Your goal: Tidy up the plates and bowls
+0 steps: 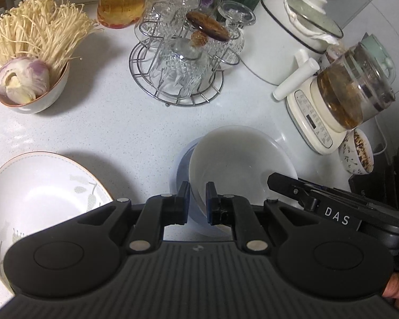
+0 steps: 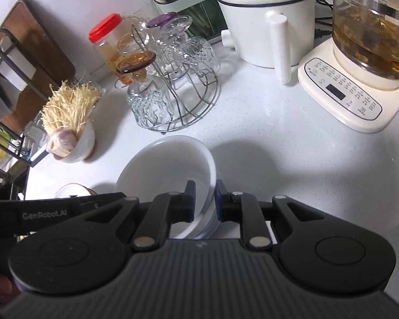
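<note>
A plain white bowl [image 1: 242, 164] sits nested in a bluish bowl [image 1: 183, 159] on the white counter. My left gripper [image 1: 198, 199] is shut on the white bowl's left rim, one finger inside and one outside. My right gripper [image 2: 205, 199] is shut on the right rim of the stacked bowls [image 2: 167, 164], where both rims show between its fingers. A white plate with a leaf pattern and gold edge [image 1: 40, 194] lies at the lower left, apart from both grippers. Its edge also shows in the right wrist view [image 2: 71, 190].
A bowl of enoki mushrooms and onion [image 1: 32, 79] stands far left. A wire rack of glass cups [image 1: 178, 66], an orange jar [image 1: 122, 0], a white pot [image 1: 287, 42], a glass kettle on its base [image 1: 340, 98] and a patterned small bowl [image 1: 357, 154] line the back and right.
</note>
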Demonstrator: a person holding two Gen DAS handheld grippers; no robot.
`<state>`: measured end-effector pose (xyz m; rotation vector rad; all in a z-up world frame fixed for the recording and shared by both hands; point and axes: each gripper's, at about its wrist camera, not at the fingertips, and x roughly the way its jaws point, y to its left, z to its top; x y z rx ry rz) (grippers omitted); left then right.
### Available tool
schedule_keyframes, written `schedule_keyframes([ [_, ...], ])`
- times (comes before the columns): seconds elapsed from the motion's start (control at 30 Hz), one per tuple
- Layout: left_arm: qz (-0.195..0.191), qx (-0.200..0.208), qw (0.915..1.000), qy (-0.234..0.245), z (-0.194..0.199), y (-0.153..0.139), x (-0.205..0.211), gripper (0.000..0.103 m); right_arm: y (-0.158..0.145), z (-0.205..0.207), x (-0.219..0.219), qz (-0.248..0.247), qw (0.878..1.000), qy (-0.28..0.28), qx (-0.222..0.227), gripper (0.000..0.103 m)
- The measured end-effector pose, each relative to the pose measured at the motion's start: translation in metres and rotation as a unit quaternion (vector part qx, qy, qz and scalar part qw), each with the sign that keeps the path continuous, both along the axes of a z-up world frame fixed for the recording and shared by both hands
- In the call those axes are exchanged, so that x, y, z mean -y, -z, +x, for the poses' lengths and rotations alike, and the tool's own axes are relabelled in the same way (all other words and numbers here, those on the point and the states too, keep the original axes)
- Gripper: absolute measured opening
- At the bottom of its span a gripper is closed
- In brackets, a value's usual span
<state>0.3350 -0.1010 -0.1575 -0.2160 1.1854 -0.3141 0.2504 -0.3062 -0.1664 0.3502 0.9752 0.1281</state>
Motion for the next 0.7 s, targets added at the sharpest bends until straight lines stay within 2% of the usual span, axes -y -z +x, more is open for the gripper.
schedule_keyframes([
  [0.3, 0.007, -0.011, 0.9999, -0.006, 0.004, 0.004, -0.003, 0.013, 0.004, 0.0, -0.001, 0.012, 1.0, -0.002, 0.002, 0.019],
  [0.33, 0.005, -0.015, 0.9999, -0.007, 0.005, 0.004, -0.004, 0.017, 0.004, 0.001, -0.001, 0.015, 1.0, -0.002, 0.002, 0.021],
  [0.37, 0.003, -0.019, 0.9998, -0.007, 0.006, 0.005, -0.007, 0.027, 0.003, 0.001, -0.002, 0.014, 1.0, -0.002, 0.004, 0.027],
  [0.43, 0.004, -0.019, 0.9998, -0.011, 0.005, 0.003, -0.01, 0.044, 0.001, 0.0, 0.0, 0.02, 1.0, 0.003, 0.014, 0.064],
  [0.47, 0.006, -0.013, 0.9998, -0.01, 0.004, 0.002, -0.011, 0.047, 0.0, -0.001, 0.0, 0.023, 0.999, 0.006, 0.022, 0.067],
  [0.57, 0.011, -0.012, 0.9998, -0.011, 0.004, 0.001, -0.015, 0.053, 0.002, 0.001, 0.002, 0.028, 0.999, 0.011, 0.026, 0.066],
  [0.7, 0.014, -0.01, 0.9998, -0.013, 0.006, 0.0, -0.018, 0.055, 0.011, 0.006, 0.008, 0.043, 0.998, 0.036, 0.014, 0.066],
])
